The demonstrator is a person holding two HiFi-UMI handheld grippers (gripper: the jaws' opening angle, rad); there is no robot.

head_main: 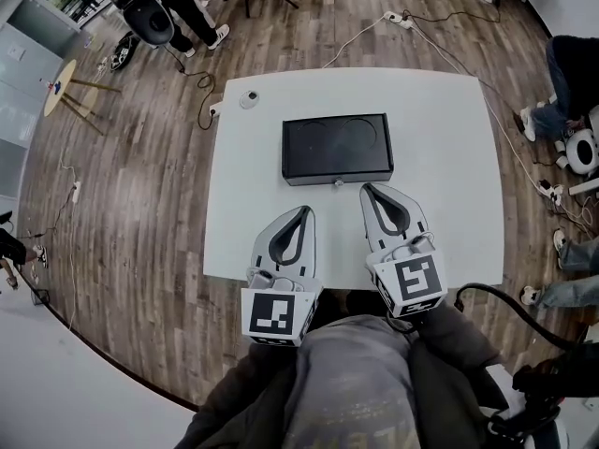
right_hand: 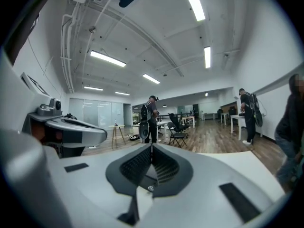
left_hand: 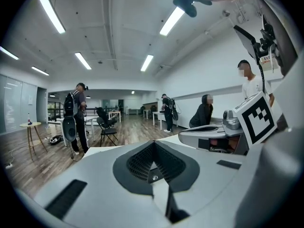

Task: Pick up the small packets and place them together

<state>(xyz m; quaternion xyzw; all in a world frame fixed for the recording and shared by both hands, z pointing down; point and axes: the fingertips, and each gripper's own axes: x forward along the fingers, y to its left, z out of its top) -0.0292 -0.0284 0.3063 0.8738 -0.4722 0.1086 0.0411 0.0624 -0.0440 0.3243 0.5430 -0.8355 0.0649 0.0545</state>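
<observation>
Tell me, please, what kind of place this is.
Probably an open-plan lab or office workspace: it has a wood-plank floor, a plain white table, a folding chair standing further back, and long ceiling strip lights.

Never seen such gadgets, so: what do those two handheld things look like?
The pale grey plastic left tongs and right tongs taper to points, with dark teardrop hollows. Each carries a black-and-white marker cube. The sleeves are dark.

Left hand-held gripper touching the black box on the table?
Apart. In the head view, a strip of bare white table shows between the tip of the left hand-held gripper and the near edge of the black box.
</observation>
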